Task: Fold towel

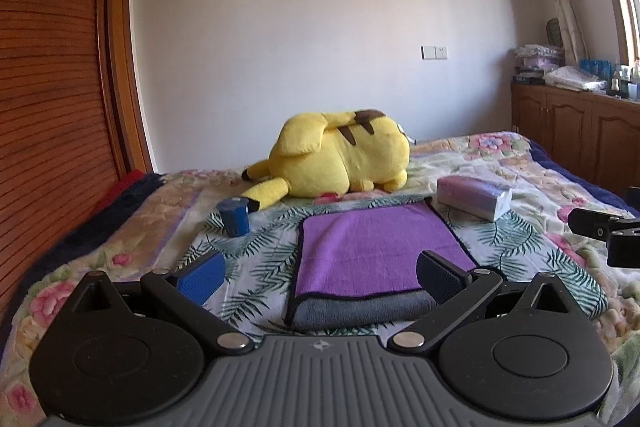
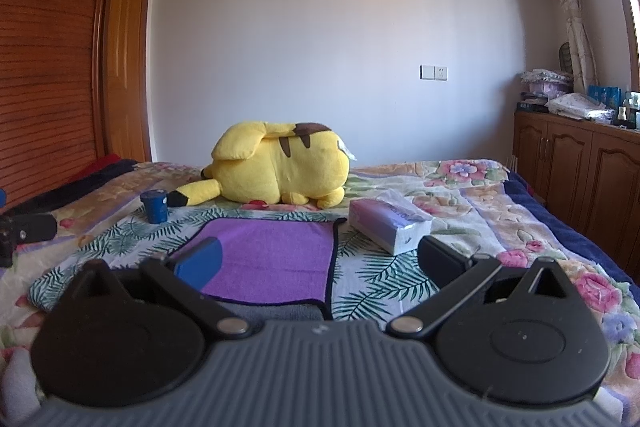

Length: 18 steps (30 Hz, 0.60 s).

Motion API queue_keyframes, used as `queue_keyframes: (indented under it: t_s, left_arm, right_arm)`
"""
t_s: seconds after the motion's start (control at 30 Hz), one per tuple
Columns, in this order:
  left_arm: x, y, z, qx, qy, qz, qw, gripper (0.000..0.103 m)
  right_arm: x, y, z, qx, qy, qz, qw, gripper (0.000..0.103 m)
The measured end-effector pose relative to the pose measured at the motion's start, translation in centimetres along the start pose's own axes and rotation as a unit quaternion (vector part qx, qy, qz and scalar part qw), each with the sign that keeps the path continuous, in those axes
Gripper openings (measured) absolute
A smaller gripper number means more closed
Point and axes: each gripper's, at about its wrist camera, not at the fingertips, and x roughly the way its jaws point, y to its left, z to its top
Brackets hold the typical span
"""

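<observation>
A purple towel (image 1: 372, 247) with a dark edge and grey underside lies flat on the leaf-print cloth on the bed, its near grey layer folded under. It also shows in the right wrist view (image 2: 272, 259). My left gripper (image 1: 320, 277) is open and empty, hovering over the towel's near edge. My right gripper (image 2: 320, 263) is open and empty, over the towel's near right corner. Part of the right gripper shows at the right edge of the left wrist view (image 1: 608, 227).
A yellow plush toy (image 1: 340, 159) lies behind the towel. A blue cup (image 1: 234, 217) stands at the towel's far left, a tissue pack (image 1: 474, 197) at its far right. A wooden wardrobe (image 1: 48, 87) is left, cabinets (image 1: 580, 139) right.
</observation>
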Motion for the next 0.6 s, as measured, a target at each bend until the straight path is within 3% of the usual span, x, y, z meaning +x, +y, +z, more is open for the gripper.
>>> queue_keyframes:
  t_s: [0.5,0.6]
  left_arm:
    - [2.9,0.2,-0.3,0.005,0.054,-0.006,0.9985,0.103]
    - [3.6,0.4,-0.4,0.006,0.062,-0.006,0.998,0.103]
  right_arm:
    - [2.7,0.6,-0.6,-0.014,0.056,0.024,0.998,0.102]
    - [3.5,0.6,-0.8,-0.016,0.071,0.032,0.997,0.093]
